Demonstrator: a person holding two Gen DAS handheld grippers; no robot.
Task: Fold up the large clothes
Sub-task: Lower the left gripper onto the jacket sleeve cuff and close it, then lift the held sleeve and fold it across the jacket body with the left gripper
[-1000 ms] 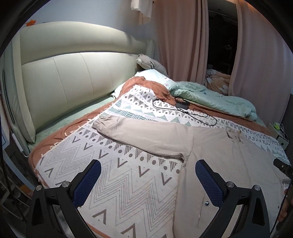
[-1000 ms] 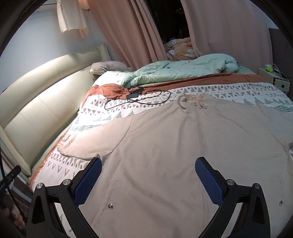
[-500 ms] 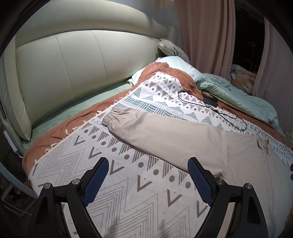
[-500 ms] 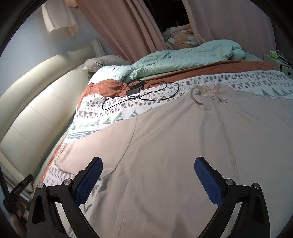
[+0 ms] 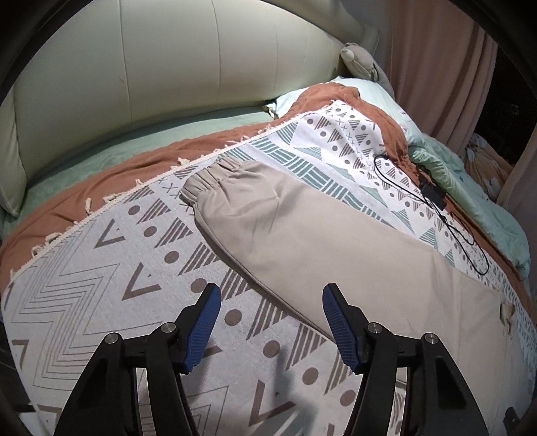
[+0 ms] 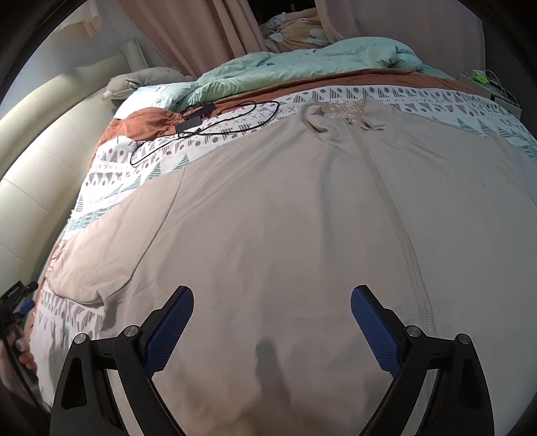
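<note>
One patterned blanket (image 5: 100, 268) under beige jacket (image 6: 285, 218)

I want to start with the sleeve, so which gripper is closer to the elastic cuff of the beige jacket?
Left. The left gripper hovers open beside the sleeve, with the elastic cuff just ahead. The right gripper is open over the beige jacket torso, the cuff far off to its left.

The room is dim, with cool light falling brightest on the padded headboard (image 5: 141, 84) — its upper curve nearly glares. The gap between the curtains (image 6: 288, 10) is black. A soft dark shadow lies on the beige jacket (image 6: 268, 208) near the right gripper (image 6: 272, 330). Both fisheye views bow strongly and darken at the rims — the far bedding looks slightly soft, perhaps from motion.
</note>
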